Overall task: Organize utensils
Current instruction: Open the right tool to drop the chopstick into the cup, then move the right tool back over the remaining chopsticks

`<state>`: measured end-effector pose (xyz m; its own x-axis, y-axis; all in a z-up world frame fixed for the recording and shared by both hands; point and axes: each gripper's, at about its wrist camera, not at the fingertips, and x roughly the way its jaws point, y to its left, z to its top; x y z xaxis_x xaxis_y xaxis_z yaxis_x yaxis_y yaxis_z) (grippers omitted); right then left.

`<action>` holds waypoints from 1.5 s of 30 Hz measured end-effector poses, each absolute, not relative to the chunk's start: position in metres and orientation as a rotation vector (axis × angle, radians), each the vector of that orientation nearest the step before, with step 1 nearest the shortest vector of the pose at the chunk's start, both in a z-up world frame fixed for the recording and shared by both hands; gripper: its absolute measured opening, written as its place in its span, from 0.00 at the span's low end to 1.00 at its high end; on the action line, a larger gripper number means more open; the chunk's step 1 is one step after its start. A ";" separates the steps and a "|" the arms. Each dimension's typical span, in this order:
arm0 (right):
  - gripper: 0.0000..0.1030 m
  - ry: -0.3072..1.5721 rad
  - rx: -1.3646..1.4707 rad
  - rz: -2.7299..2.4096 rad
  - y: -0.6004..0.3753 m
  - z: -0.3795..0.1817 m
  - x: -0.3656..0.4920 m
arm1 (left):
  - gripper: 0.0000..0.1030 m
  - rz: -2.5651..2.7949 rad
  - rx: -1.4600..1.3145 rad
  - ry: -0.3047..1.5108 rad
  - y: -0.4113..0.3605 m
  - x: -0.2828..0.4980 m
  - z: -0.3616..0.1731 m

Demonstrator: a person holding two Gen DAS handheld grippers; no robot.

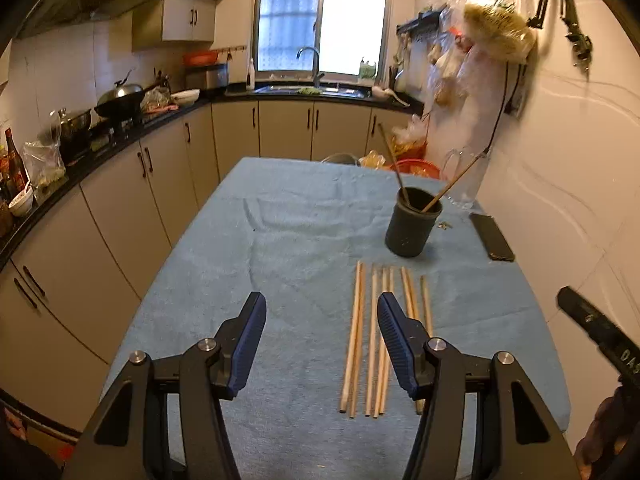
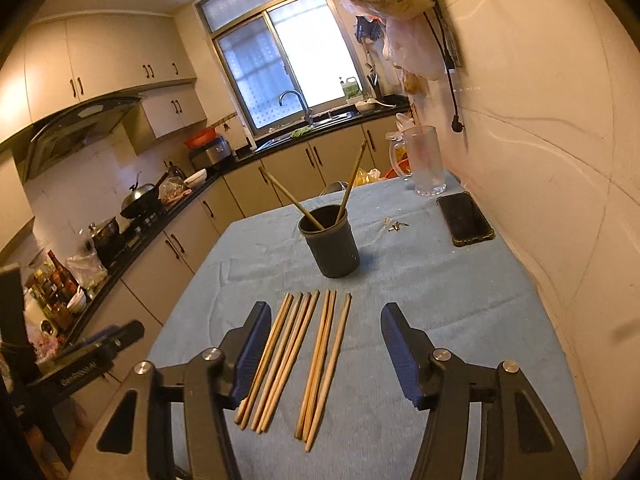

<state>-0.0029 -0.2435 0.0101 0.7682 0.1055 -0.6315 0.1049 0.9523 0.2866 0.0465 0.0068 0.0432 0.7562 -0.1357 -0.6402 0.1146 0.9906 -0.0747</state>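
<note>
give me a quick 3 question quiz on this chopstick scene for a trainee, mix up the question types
1. True or false: the dark cup already holds two chopsticks.
2. Multiple choice: where does the phone lie? A) inside the cup B) on the blue cloth near the wall C) on the kitchen counter
3. Short answer: what is the state of the left gripper and the right gripper, and is either holding anything?

Key
1. True; both lean against the rim.
2. B
3. Both stand open and empty; the loose chopsticks lie flat on the cloth in front of the cup.
</note>
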 end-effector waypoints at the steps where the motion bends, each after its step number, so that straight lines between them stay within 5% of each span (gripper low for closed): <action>1: 0.59 0.704 0.315 0.002 -0.242 0.011 -0.005 | 0.58 -0.141 -0.033 0.699 0.006 0.043 0.044; 45: 0.55 0.808 0.254 -0.024 -0.232 -0.023 0.032 | 0.58 -0.126 -0.075 0.781 0.016 0.080 0.010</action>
<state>0.0323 -0.2325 -0.0226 0.6925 0.0754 -0.7174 0.1176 0.9694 0.2154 0.0804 0.0157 0.0098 0.7029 -0.1409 -0.6972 0.0855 0.9898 -0.1138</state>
